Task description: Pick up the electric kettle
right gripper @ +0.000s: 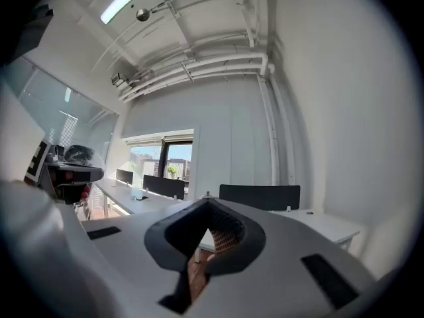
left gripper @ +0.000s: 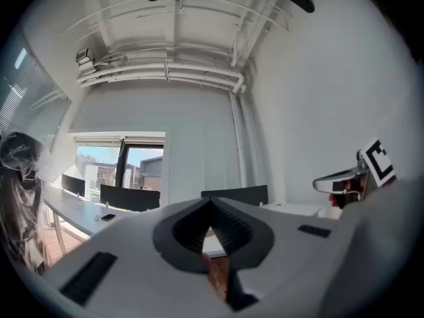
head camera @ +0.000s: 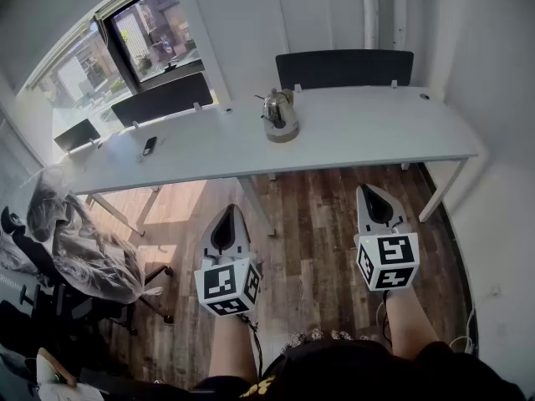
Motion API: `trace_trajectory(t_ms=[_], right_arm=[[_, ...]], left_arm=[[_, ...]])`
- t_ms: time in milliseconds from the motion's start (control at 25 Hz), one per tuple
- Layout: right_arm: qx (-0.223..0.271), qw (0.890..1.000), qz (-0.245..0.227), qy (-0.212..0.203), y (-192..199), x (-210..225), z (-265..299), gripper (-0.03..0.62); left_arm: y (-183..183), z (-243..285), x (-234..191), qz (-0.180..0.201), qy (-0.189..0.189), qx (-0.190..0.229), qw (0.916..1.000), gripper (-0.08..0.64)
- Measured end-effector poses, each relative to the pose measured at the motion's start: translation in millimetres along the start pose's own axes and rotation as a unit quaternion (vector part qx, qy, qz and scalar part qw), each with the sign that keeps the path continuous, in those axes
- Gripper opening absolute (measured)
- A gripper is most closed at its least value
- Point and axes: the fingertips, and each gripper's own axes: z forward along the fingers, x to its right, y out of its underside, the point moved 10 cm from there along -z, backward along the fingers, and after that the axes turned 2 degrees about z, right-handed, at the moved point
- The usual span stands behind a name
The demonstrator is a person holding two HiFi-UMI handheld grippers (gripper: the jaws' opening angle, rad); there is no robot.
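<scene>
The kettle (head camera: 280, 114) stands upright on the white bench (head camera: 376, 132), near the back edge and about midway along, with bare top all round it. That leaves it open to approach from the front. A phone (head camera: 149, 146) lies well apart to the left and is no obstacle.

Both claws hang level over the wood floor (head camera: 318, 249), well short of the bench and pointing toward it. This looks like a ready pose before any reach. The left claw (head camera: 228, 215) is closed, its tips meeting with nothing between them. The right claw (head camera: 370, 195) is closed too and holds nothing.

The kettle sits between the two lines of aim, a little nearer the left claw's. Either claw would have to open before it could take the handle, so I judge the pickup has not begun.
</scene>
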Motion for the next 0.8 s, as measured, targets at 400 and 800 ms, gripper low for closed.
trace_trajectory(t_ms=[400, 800], right_arm=[[-0.001, 1.0, 0.004, 0.0, -0.4, 0.7, 5.2, 0.007], [0.0, 1.0, 0.01, -0.005, 1.1, 2.3, 5.2, 0.007]], left_arm=[[-1.0, 4.1, -2.1, 0.004, -0.001, -0.004, 1.0, -0.003], [0.9, 3.0, -1.9, -0.002, -0.002, -0.003, 1.0, -0.003]])
